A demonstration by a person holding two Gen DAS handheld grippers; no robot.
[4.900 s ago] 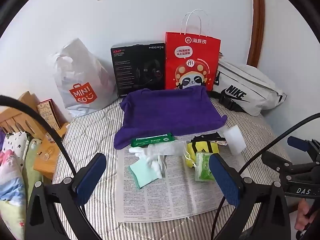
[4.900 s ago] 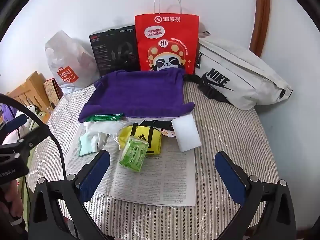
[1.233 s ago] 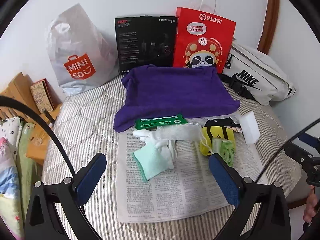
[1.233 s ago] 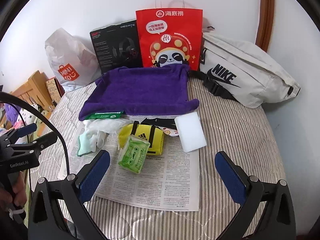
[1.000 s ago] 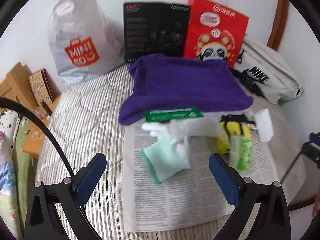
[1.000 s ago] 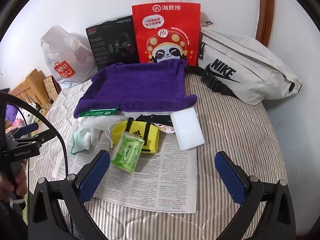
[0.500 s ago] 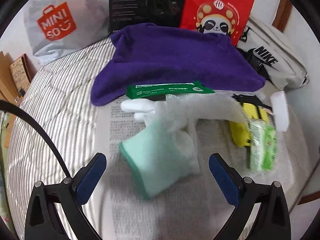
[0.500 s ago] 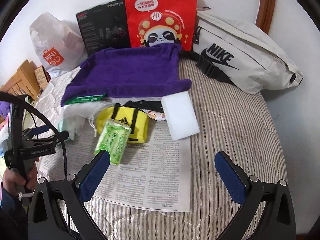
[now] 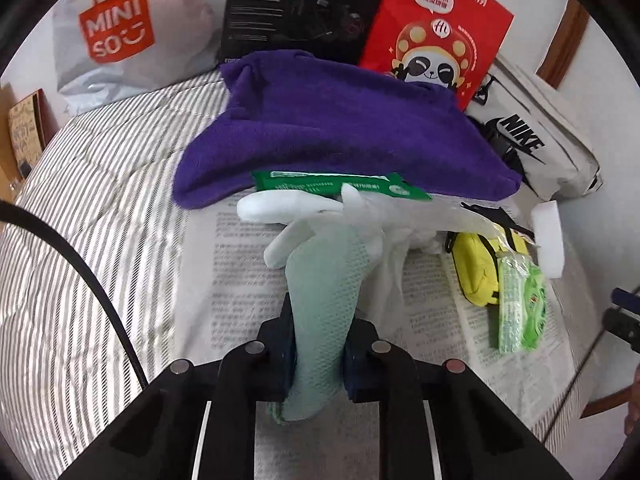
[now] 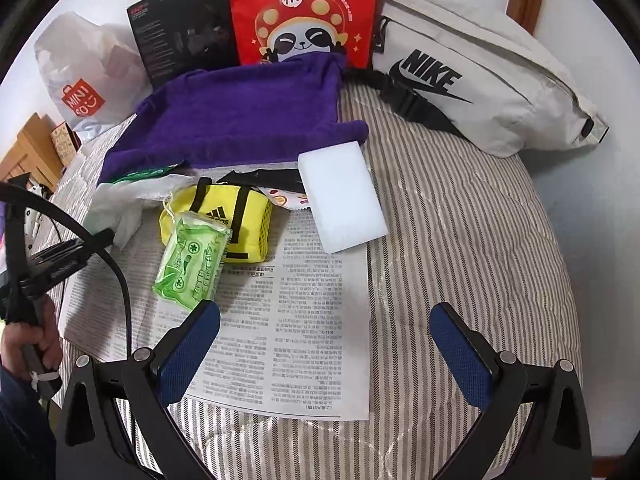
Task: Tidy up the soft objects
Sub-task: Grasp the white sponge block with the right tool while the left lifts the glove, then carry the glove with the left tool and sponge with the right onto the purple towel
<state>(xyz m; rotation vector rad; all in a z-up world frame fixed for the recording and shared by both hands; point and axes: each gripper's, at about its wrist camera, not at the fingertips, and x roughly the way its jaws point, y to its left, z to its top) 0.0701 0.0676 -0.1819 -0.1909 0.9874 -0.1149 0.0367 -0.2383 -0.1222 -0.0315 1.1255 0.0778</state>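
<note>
My left gripper [image 9: 318,354] is shut on a mint-green mesh cloth [image 9: 326,292] that lies on the newspaper [image 9: 236,272]. A white glove [image 9: 304,216] lies over the cloth's far end. A green wipes packet [image 9: 340,186] rests against the purple towel [image 9: 340,128]. My right gripper [image 10: 326,354] is open and empty above the newspaper [image 10: 304,320]. Ahead of it lie a lime tissue pack [image 10: 192,258], a yellow Adidas pouch [image 10: 224,208] and a white sponge block [image 10: 340,196]. The purple towel [image 10: 248,116] lies behind them.
Along the back wall stand a Miniso plastic bag [image 9: 120,36], a black headset box [image 9: 296,4], a red panda paper bag [image 10: 300,16] and a white Nike waist bag [image 10: 480,92]. The striped mattress [image 10: 460,240] drops off at the right. Wooden items [image 10: 32,152] stand at the left.
My left gripper has moved forward and down to the mint-green cloth and shut on it. My right gripper has moved slightly closer to the newspaper and stays open.
</note>
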